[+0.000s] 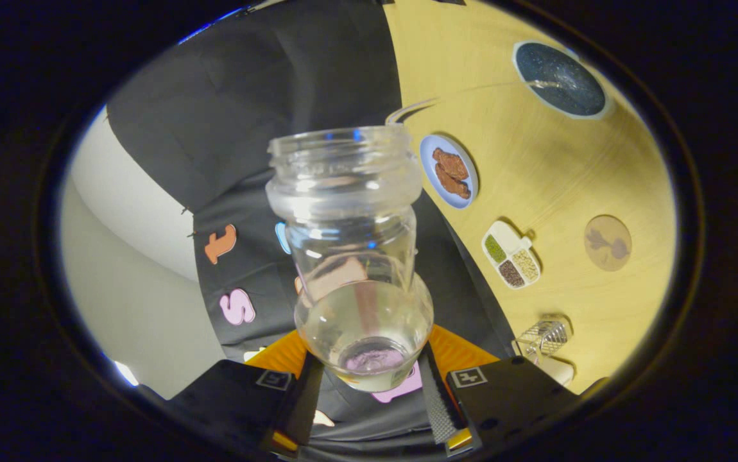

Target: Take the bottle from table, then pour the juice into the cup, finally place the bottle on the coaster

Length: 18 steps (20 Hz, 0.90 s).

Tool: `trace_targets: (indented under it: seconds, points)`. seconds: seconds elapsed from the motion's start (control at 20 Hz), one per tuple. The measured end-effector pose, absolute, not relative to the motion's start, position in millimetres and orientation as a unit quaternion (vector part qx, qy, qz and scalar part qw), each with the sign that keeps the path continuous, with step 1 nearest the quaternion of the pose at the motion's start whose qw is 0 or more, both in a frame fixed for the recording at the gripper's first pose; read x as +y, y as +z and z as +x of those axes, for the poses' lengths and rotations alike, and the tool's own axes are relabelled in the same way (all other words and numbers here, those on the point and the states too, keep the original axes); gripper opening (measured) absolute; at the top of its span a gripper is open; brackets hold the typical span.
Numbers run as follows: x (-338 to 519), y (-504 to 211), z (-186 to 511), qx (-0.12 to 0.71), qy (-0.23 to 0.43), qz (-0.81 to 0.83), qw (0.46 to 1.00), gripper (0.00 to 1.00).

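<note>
A clear, uncapped bottle (pixel 350 256) is held by its base between my fingers, its open mouth pointing away from me. A little pale juice lies pooled in the base. My gripper (pixel 369 378) is shut on the bottle, one finger pressing on each side. The wooden table (pixel 568 179) appears rolled on its side, off to the right of the bottle. On it, to the right beyond the fingers, lies a round brown coaster (pixel 608 242). A dark round dish with a pale rim (pixel 558 78) sits farther off on the table; I cannot tell whether it is the cup.
A small blue plate with brown food (pixel 449 172) sits just right of the bottle's neck. A white divided dish of grains (pixel 511 255) lies left of the coaster. A small wire basket (pixel 543 337) stands close to the right finger. Black cloth hangs behind the bottle.
</note>
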<state>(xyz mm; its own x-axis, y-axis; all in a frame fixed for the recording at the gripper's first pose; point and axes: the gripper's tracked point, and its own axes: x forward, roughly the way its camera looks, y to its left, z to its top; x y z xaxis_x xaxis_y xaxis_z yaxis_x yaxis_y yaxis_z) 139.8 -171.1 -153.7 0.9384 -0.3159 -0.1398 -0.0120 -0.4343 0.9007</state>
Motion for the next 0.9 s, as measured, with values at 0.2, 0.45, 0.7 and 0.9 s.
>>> trace_targets:
  seconds: [0.2, 0.45, 0.7, 0.9]
  points:
    - [-175, -153, 140, -0.105, -0.146, 0.838, 0.515, 0.74]
    - [-181, -152, 140, -0.114, -0.148, 0.843, 0.505, 0.74]
    - [-186, -151, 138, -0.121, -0.15, 0.846, 0.498, 0.74]
    - [-191, -150, 138, -0.131, -0.152, 0.848, 0.49, 0.74]
